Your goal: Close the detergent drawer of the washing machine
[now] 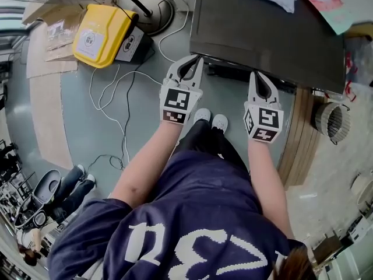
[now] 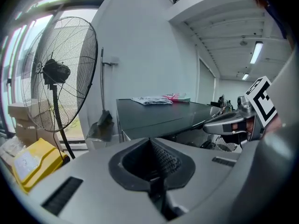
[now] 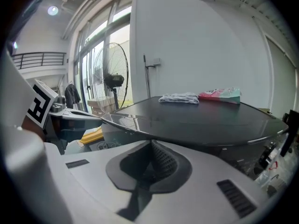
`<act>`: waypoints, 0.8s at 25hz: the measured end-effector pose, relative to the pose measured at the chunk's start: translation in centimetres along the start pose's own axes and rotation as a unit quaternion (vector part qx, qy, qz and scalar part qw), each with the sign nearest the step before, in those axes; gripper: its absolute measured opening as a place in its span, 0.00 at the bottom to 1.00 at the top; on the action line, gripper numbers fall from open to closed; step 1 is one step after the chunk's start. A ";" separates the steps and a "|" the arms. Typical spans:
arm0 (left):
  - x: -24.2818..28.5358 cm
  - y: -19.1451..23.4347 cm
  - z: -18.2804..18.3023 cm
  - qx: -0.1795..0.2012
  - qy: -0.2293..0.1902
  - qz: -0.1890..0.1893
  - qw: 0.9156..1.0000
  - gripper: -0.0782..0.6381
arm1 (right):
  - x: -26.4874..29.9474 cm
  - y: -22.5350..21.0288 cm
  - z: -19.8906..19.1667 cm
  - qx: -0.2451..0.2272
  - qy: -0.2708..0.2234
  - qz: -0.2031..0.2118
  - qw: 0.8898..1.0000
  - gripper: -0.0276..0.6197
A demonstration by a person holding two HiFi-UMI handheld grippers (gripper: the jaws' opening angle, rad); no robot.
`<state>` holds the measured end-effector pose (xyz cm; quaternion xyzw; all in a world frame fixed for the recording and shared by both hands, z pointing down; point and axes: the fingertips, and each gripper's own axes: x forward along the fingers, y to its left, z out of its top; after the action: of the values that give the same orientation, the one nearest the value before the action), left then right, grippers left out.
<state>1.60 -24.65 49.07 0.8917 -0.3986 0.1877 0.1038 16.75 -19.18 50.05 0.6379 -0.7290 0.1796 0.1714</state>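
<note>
risk of a blind shove: left tool [image 1: 194,60] and right tool [image 1: 257,74], both pressed together and empty, hover near the front of the washing machine [image 1: 262,28]; its detergent drawer can't be made out under the dark top edge, so a push may miss.

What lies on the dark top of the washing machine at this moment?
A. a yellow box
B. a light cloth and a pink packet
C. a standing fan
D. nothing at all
B: the right gripper view shows a light cloth and a pink packet lying next to each other at the far end of the dark top of the washing machine.
</note>
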 end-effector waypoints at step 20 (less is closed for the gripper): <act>-1.8 -0.7 1.9 0.018 -0.001 0.013 1.000 0.14 | -3.0 0.5 2.6 -0.005 -0.035 0.033 0.999 0.07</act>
<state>1.57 -23.63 46.54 0.8883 -0.4067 0.1956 0.0849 16.61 -17.82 46.34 0.6187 -0.7559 0.1592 0.1428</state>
